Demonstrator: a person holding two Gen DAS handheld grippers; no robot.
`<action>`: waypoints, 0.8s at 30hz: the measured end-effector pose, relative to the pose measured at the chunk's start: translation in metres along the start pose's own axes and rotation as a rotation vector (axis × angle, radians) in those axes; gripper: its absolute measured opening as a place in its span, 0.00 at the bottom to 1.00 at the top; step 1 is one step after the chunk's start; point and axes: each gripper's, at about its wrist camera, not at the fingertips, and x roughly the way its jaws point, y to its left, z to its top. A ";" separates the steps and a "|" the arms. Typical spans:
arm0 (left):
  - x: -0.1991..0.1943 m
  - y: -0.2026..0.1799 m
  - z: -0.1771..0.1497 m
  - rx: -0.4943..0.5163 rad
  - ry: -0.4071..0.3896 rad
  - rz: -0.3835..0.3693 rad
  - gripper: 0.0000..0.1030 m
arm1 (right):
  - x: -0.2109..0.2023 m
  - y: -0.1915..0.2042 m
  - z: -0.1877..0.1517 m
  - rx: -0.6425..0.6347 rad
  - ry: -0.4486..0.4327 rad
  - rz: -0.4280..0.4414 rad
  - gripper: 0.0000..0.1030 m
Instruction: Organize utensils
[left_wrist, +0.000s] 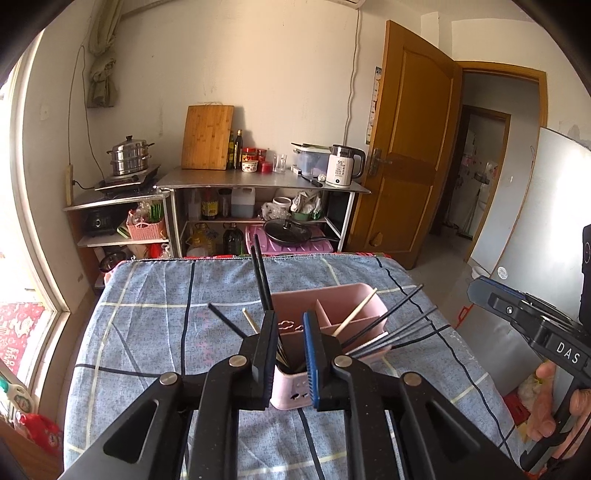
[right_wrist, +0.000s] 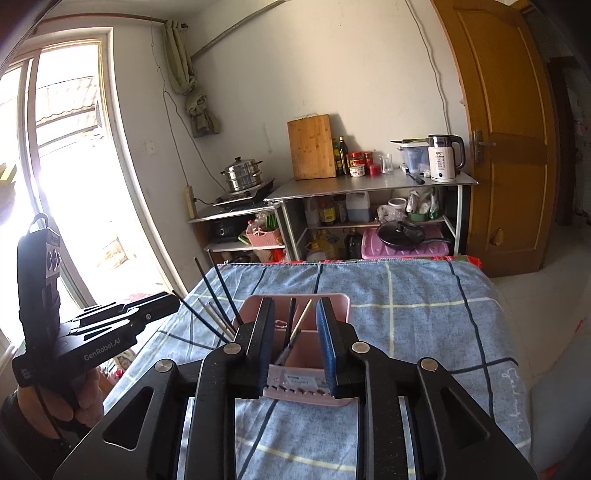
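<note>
Hovering just short of the pink utensil holder (left_wrist: 328, 325), both grippers sit empty, so this reads as the gap between one drop and the next pick.

Left gripper (left_wrist: 291, 354): jaws parted a little, nothing between the pads; the holder's near end shows through the gap. Right gripper (right_wrist: 295, 343): jaws parted wider, also released, framing the holder with no stick pinched. Each is held by a hand (right_wrist: 66, 402) at the grip.

The holder stands upright on the blue checked cloth (right_wrist: 424, 295) covering the table, roughly mid-table. It has a divider. Black chopsticks (left_wrist: 388, 325) fan out of its right end in the left wrist view, tilted far over the rim; a pair of black sticks (left_wrist: 260, 273) rises steeply from its left end. A pale wooden chopstick (left_wrist: 354, 312) leans in the rear compartment. One black stick (left_wrist: 225, 319) and one pale stick (left_wrist: 250, 320) show left of the holder; whether they lie on the cloth or lean out of the holder, cannot tell, the left jaw hides their bases.

Step in hand, my read: utensils mostly in, grippers just clear of the holder. Next likely needs a check on those two left-side sticks; if loose, pinch near the middle, lift, tip ends down into a compartment. Thin sticks, so the pads need square closure. Risk: nudging the fanned bunch or tipping the light holder.
</note>
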 end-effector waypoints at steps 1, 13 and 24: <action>-0.004 -0.001 -0.003 -0.001 -0.002 0.002 0.13 | -0.003 0.001 -0.003 0.002 -0.001 -0.002 0.24; -0.047 -0.022 -0.054 -0.005 -0.020 0.002 0.14 | -0.040 0.007 -0.050 0.012 0.016 -0.021 0.28; -0.076 -0.033 -0.097 -0.011 -0.053 0.019 0.14 | -0.071 0.028 -0.090 -0.034 -0.015 -0.059 0.31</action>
